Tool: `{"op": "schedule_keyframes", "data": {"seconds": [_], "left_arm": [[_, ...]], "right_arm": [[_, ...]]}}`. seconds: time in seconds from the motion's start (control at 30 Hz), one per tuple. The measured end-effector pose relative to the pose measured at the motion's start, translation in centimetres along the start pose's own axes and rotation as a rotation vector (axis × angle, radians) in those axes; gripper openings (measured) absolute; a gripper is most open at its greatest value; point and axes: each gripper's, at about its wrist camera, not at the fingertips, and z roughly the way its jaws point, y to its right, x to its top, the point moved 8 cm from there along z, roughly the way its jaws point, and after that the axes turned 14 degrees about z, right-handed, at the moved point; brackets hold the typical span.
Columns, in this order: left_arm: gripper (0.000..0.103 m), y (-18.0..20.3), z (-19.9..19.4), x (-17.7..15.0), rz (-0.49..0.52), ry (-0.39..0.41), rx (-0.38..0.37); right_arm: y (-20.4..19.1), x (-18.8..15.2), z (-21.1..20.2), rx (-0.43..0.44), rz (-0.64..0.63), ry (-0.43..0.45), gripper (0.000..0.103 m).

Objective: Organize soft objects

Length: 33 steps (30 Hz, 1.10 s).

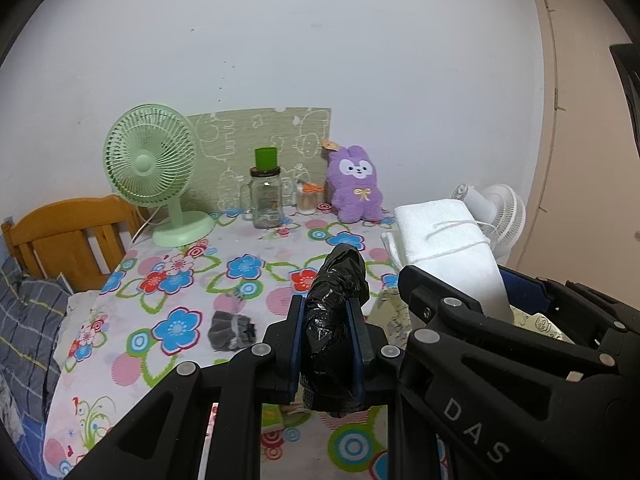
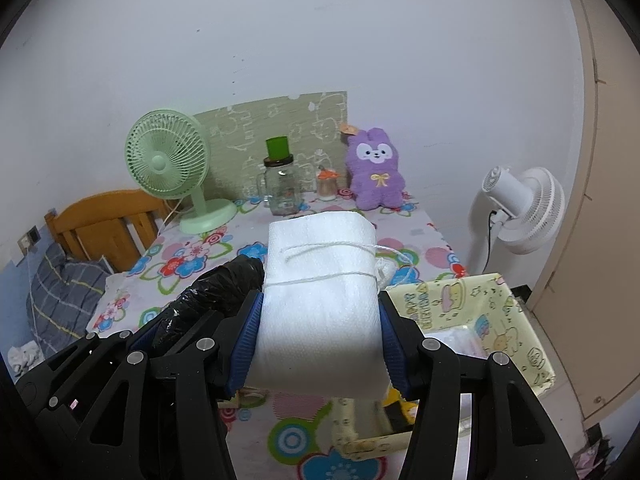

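My left gripper (image 1: 329, 332) is shut on a crumpled black plastic bag (image 1: 338, 280) and holds it above the floral table. The bag also shows in the right wrist view (image 2: 216, 288), left of the right gripper. My right gripper (image 2: 320, 336) is shut on a white foam roll tied with string (image 2: 320, 280), held above the table's near right part; the roll shows in the left wrist view (image 1: 448, 240) too. A yellow cartoon-print box (image 2: 500, 320) lies open just right of and below the roll. A small grey glove (image 1: 232, 330) lies on the table.
At the table's back stand a green desk fan (image 1: 154, 168), a glass jar with a green cup on it (image 1: 266, 192), a small jar (image 1: 309, 198) and a purple plush bunny (image 1: 356, 184). A wooden headboard (image 1: 68, 236) is left; a white fan (image 2: 520, 208) stands right.
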Motion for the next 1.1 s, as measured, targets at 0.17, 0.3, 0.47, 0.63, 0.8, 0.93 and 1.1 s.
{"op": "schedule_keyframes", "data": {"seconds": [0.17,0.3,0.47,0.63,0.8,0.93,1.1], "left_arm": [[0.018,1.3,0.6,0.6,0.008,0.004,-0.016],[0.018,2.5,1.1,0.9,0.016,0.005,-0.028],[0.018,4.1,1.7,1.4,0.03,0.008,-0.047],[0.018,5.2,2.3,1.6,0.038,0.008,-0.069],[0.018,6.5,2.8,1.9,0.047,0.008,-0.094],[0.018,7.7,3.3,2.1,0.054,0.004,-0.118],[0.018,9.3,4.1,2.1,0.065,-0.006,-0.152]], "right_arm": [[1.3,0.4,0.0,-0.008,0.009,0.005,0.058],[2.5,0.8,0.1,-0.018,0.02,0.009,0.058],[4.1,1.1,0.2,-0.032,0.037,0.012,0.058],[5.7,1.4,0.4,-0.05,0.051,0.015,0.058],[7.4,1.6,0.5,-0.069,0.066,0.018,0.058],[8.6,1.6,0.7,-0.087,0.078,0.017,0.058],[10.1,1.5,1.1,-0.11,0.096,0.012,0.059]]}}
